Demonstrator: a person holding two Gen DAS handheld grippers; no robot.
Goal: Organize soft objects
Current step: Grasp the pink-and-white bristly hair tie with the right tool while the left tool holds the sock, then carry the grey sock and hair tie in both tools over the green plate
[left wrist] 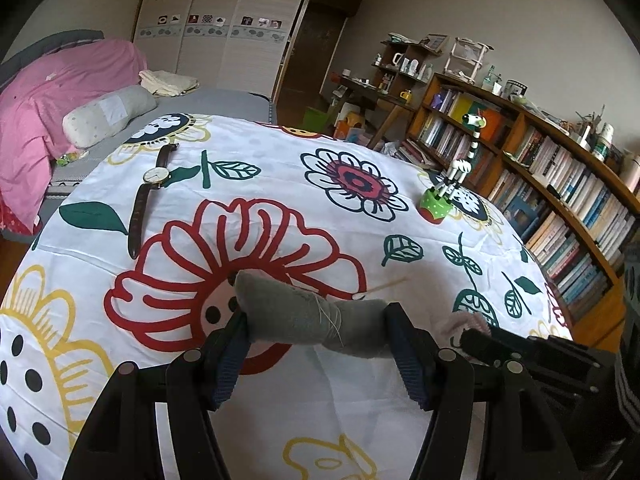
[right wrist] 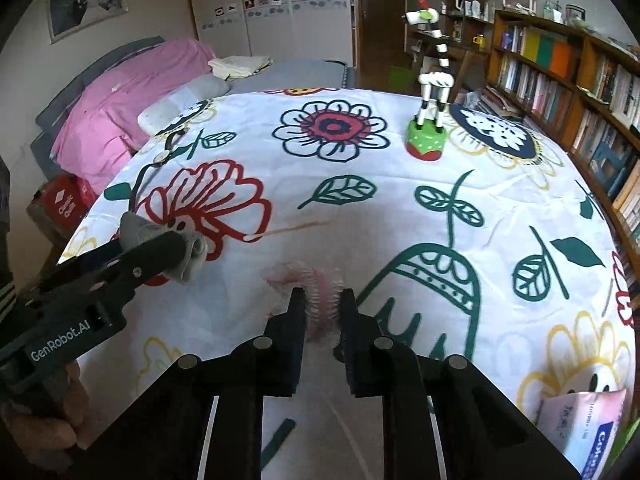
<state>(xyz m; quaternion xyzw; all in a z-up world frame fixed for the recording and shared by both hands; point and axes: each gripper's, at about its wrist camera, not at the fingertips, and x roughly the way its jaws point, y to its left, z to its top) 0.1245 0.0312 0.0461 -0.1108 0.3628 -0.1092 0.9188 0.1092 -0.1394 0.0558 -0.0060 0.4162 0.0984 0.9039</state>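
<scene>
My left gripper (left wrist: 316,322) is shut on a grey felt roll (left wrist: 304,312) tied with white thread, held just above the floral tablecloth (left wrist: 280,184). The roll also shows in the right wrist view (right wrist: 188,254), with the left gripper (right wrist: 160,252) at the left. My right gripper (right wrist: 322,304) is shut on a pink fuzzy scrunchie (right wrist: 320,284) that rests on the cloth. In the left wrist view the scrunchie (left wrist: 466,322) and the right gripper (left wrist: 468,338) sit at the right.
A brown-strap watch (left wrist: 154,178) lies at the far left of the table. A zebra toy on a green base (right wrist: 428,136) stands at the far right. A thin wooden stick (right wrist: 292,228) lies mid-table. A tissue pack (right wrist: 584,428) sits near right. Bookshelves (left wrist: 540,168) run along the right; a bed (left wrist: 80,92) lies behind.
</scene>
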